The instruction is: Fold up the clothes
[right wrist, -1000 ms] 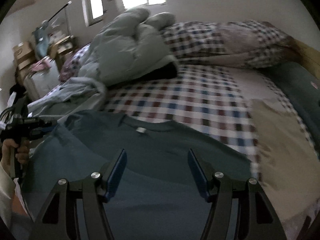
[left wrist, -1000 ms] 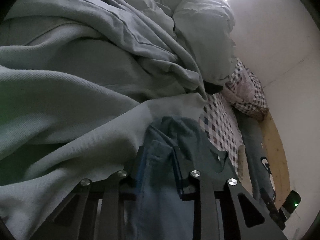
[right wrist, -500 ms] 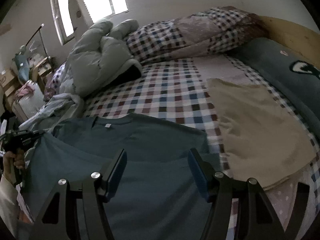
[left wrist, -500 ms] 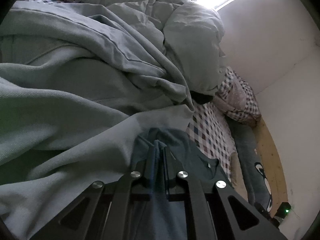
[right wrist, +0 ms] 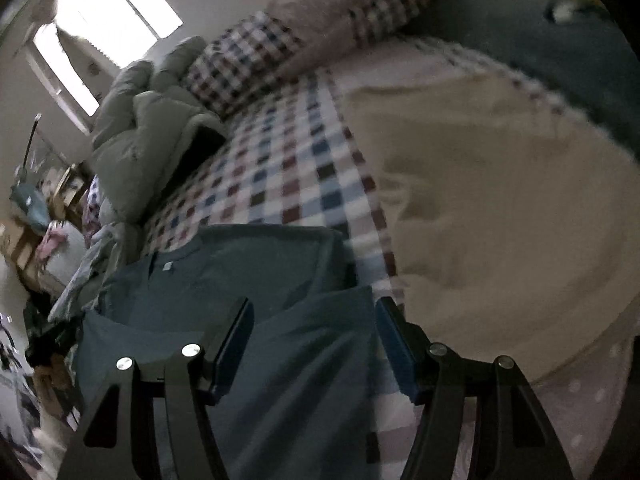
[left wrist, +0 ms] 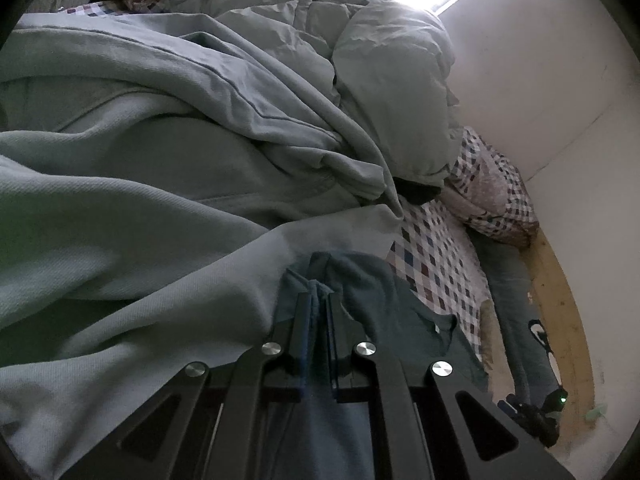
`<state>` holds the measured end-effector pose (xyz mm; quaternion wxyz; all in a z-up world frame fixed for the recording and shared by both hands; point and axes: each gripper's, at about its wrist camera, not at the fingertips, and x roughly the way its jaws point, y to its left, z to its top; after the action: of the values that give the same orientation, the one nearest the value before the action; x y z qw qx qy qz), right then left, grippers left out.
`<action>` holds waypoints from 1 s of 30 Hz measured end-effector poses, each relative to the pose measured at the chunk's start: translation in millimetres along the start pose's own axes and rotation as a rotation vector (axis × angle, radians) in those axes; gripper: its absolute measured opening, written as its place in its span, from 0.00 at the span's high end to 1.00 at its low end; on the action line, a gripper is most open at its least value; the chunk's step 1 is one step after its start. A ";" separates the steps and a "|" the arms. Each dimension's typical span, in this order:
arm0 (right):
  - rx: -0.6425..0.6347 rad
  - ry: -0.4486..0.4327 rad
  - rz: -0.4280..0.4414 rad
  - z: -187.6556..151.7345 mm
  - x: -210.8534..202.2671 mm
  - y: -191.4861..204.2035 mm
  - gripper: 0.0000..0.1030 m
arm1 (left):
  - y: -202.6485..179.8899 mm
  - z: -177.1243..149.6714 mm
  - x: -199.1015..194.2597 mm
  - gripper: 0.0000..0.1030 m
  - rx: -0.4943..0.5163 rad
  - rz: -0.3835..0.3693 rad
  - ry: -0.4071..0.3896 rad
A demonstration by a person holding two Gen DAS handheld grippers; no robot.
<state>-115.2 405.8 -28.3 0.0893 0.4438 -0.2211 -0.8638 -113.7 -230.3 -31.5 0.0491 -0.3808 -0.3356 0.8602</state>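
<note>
while my left gripper is clenched on a bunched edge of the blue t-shirt, my right gripper stands released, its jaws wide apart with the shirt's cloth lying between them and touching neither blue pad that i can see. the t-shirt lies on the checked bedsheet, collar and its small label toward the pillows, with a fold of its lower part drawn up over the body. in my right view that fold ends in a straight edge just ahead of my fingertips. beside the shirt on its right lies a beige garment, spread flat, its near edge just beside my right finger. beyond it, along the wooden bed frame, runs a dark teal blanket with a pale emblem. a checked pillow sits at the head of the bed, and a pale green duvet is heaped on the shirt's left, filling most of my left view and touching the shirt's edge. my right view is blurred, so fine detail there is lost. a bright window shows behind the duvet.
</note>
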 end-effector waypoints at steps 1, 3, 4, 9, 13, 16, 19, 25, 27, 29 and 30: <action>0.023 0.014 0.002 1.1 5.2 -5.9 0.35 | -0.6 -0.3 0.4 0.94 0.003 0.003 0.000; 0.012 0.036 -0.015 1.8 13.0 -7.7 0.35 | -1.6 -0.9 1.9 0.94 0.008 0.009 0.000; 0.001 0.047 -0.025 2.0 16.7 -7.7 0.35 | -1.8 -1.1 2.3 0.94 0.010 0.012 0.000; -0.076 0.102 -0.076 1.9 35.6 -3.0 0.35 | -1.5 -1.5 2.0 0.94 0.015 0.017 -0.001; -0.087 0.104 -0.097 0.2 42.5 -5.3 0.56 | -1.0 -1.6 1.2 0.94 0.015 0.018 -0.004; -0.104 0.101 -0.102 -4.2 42.1 -4.0 0.85 | -1.0 -1.6 1.3 0.94 0.014 0.018 -0.004; -0.114 0.066 -0.120 -8.8 34.8 -4.3 0.94 | -2.1 -1.5 -0.7 0.95 0.017 0.014 -0.011; -0.148 -0.035 -0.113 -11.3 10.4 3.4 0.97 | -9.1 -1.3 -9.8 0.95 0.031 0.005 -0.042; -0.166 -0.069 -0.118 -9.3 2.1 9.9 0.97 | -11.8 -0.5 -14.3 0.95 0.033 0.004 -0.059; -0.193 -0.109 -0.120 -5.4 -9.3 19.1 0.97 | -15.1 0.9 -20.4 0.95 0.037 0.009 -0.081; -0.203 -0.123 -0.119 -3.4 -14.0 23.0 0.97 | -17.4 2.4 -24.8 0.95 0.040 0.009 -0.096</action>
<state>-105.2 389.3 -9.2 0.0686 0.3910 -0.1112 -0.9111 -100.8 -226.6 -4.3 0.0367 -0.3398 -0.3184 0.8842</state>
